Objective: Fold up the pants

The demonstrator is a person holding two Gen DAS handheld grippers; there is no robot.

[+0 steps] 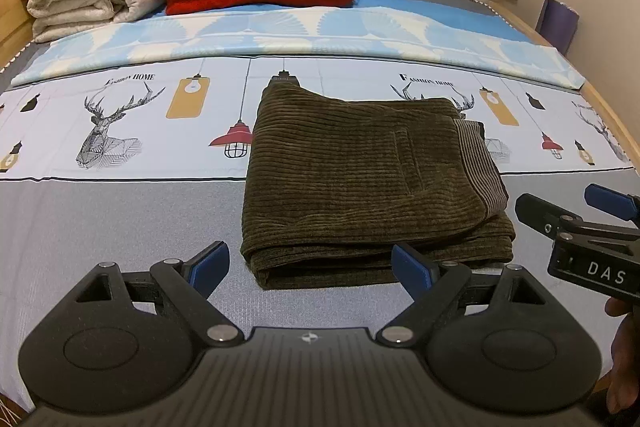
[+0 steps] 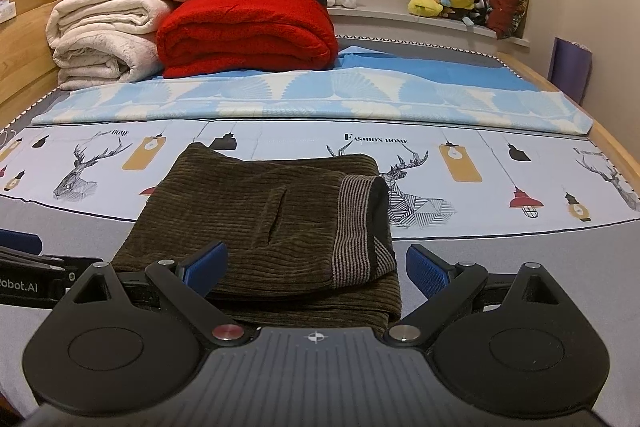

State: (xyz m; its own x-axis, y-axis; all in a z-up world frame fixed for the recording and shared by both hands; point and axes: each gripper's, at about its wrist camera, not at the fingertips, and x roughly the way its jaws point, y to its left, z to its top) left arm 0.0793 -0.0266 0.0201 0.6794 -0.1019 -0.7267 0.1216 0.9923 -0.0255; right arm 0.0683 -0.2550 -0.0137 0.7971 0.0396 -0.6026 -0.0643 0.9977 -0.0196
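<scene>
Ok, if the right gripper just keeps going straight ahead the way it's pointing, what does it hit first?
Probably the folded pants: the open right gripper points straight at their near edge, between its fingers. Depth is hard to judge.

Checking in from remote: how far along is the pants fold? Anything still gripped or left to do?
Looks essentially done: the corduroy pants lie on the bed as a compact stacked rectangle, the striped waistband turned on top. Nothing is in hand: the left gripper and the right gripper are both open, empty, just short of the near edge. Left, at most: squaring the slightly uneven bottom layers, then pulling away.
</scene>
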